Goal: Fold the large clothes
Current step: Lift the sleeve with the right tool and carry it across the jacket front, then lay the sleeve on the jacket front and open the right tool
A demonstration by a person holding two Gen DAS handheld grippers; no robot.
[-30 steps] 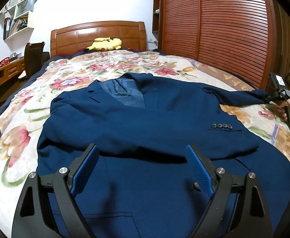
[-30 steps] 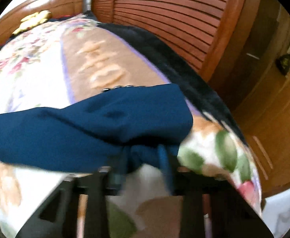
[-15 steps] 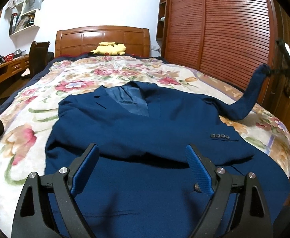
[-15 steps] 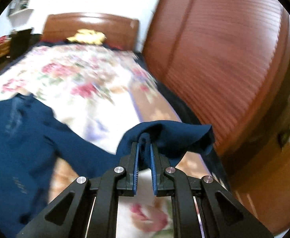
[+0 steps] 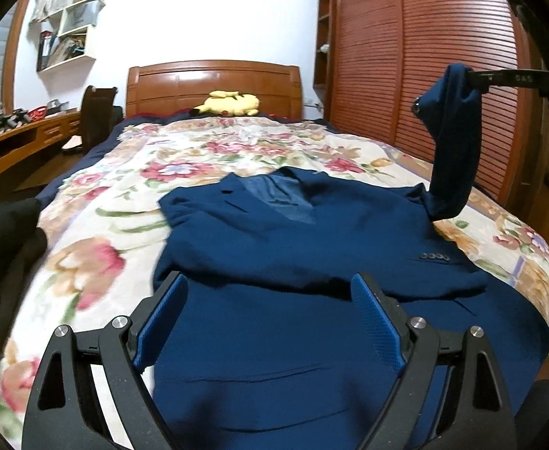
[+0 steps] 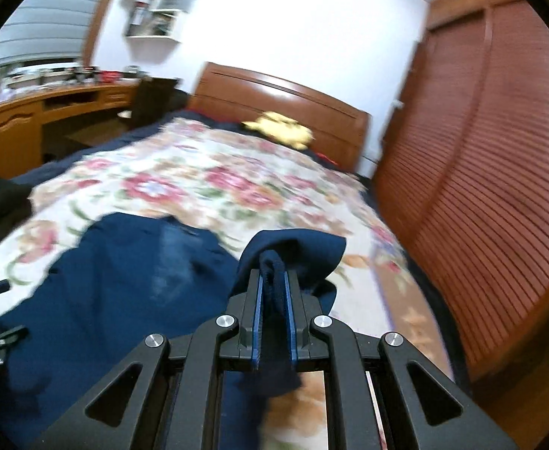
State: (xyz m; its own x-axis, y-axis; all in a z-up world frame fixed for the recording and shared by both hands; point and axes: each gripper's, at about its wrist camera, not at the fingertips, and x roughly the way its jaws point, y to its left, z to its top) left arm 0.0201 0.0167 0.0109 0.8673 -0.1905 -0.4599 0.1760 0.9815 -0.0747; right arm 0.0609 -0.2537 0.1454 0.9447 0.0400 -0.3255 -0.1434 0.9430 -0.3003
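The navy blazer (image 5: 312, 247) lies face up on the floral bedspread (image 5: 98, 232), its collar toward the headboard (image 5: 214, 82) and its hem at the foot edge of the bed, so its long axis runs from foot to head. One sleeve is already laid crosswise over the chest, its buttoned cuff (image 5: 434, 257) pointing toward the wardrobe-side edge. The other sleeve (image 5: 452, 142) rises steeply from the shoulder on that same side, and the right gripper (image 6: 273, 292) has its jaws closed tight on a bunched fold of the sleeve end, well above the bed. The body of the blazer lies to the left of and below this gripper, so the fold probably turns on carrying the sleeve leftward across the chest. Blur in the right wrist view makes the exact hold hard to judge. The left gripper (image 5: 269, 318) hovers wide open over the lower front panel near the foot edge, holding nothing.
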